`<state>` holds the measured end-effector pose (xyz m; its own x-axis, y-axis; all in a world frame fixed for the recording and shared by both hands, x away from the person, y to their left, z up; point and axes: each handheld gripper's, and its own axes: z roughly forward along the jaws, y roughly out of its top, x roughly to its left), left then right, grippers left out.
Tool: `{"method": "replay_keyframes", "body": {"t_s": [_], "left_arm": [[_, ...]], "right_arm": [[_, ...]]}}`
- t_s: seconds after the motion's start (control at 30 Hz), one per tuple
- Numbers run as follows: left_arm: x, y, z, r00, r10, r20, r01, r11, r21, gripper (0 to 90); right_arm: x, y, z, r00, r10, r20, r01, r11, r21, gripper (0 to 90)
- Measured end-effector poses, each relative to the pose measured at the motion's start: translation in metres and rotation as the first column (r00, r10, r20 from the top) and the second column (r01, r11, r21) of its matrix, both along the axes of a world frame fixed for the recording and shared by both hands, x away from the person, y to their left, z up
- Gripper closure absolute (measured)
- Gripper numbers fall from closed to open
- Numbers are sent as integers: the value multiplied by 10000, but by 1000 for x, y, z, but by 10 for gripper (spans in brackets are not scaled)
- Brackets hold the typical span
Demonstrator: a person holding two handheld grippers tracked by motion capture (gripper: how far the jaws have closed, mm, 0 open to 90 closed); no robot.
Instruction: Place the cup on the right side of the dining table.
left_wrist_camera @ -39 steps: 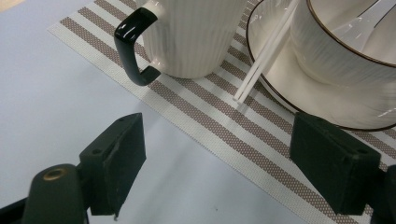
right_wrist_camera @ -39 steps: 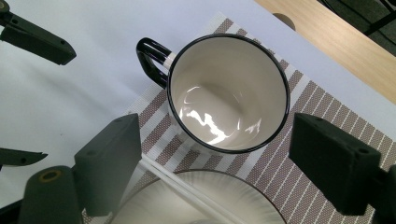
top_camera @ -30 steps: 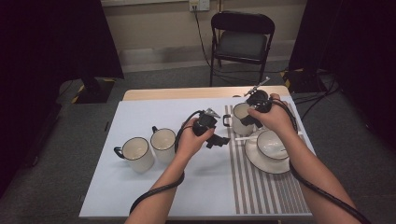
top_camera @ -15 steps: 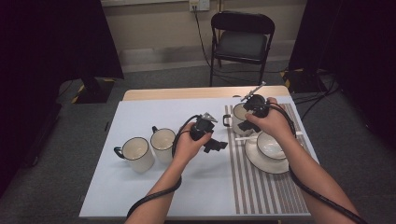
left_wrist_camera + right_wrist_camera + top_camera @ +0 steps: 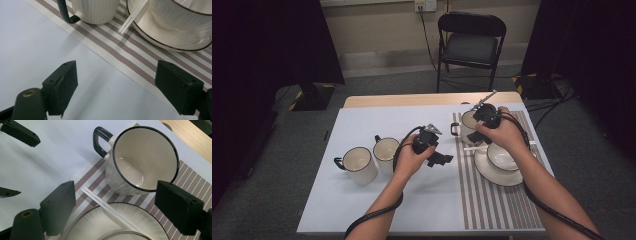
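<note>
A cream mug (image 5: 466,126) with a dark rim and handle stands on the striped placemat (image 5: 492,200). Beside it a cream bowl (image 5: 503,156) rests on a plate (image 5: 492,175), with thin white sticks (image 5: 474,148) lying over the plate's left rim. My right gripper (image 5: 475,136) hovers open over the mug (image 5: 145,157) and the sticks (image 5: 110,210); its jaws (image 5: 117,205) hold nothing. My left gripper (image 5: 442,159) is open and empty (image 5: 117,87), low over the white cloth just left of the mat's edge, facing the mug (image 5: 95,10) and plate (image 5: 160,35).
Two more cream mugs (image 5: 358,164) (image 5: 387,149) stand on the white cloth (image 5: 362,210) at the left. A black folding chair (image 5: 472,42) stands beyond the table's far edge. Cables trail from both grippers back along the forearms.
My left gripper has moved nearer the person and lower, toward the mat's left edge. My right gripper has shifted slightly left over the mug. Both stay open.
</note>
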<state>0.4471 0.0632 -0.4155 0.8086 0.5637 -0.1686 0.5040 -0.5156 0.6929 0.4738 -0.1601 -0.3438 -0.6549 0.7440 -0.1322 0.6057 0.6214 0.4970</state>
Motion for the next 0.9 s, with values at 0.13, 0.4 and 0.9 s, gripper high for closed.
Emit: {"method": "replay_keyframes", "body": {"t_s": [0.13, 0.4, 0.9], "left_arm": [[-2, 2, 1, 10000, -88, 10, 87, 9999, 111, 181], [-7, 4, -1, 9999, -159, -5, 159, 9998, 68, 180], [-15, 12, -1, 9996, -270, 44, 269, 9996, 7, 180]], "right_arm": [[-2, 1, 0, 10000, 31, 9, -31, 10000, 22, 163], [-8, 8, -1, 9994, 330, -77, -331, 9994, -60, 163], [-12, 7, -2, 9989, 435, -145, -434, 9990, 93, 163]]}}
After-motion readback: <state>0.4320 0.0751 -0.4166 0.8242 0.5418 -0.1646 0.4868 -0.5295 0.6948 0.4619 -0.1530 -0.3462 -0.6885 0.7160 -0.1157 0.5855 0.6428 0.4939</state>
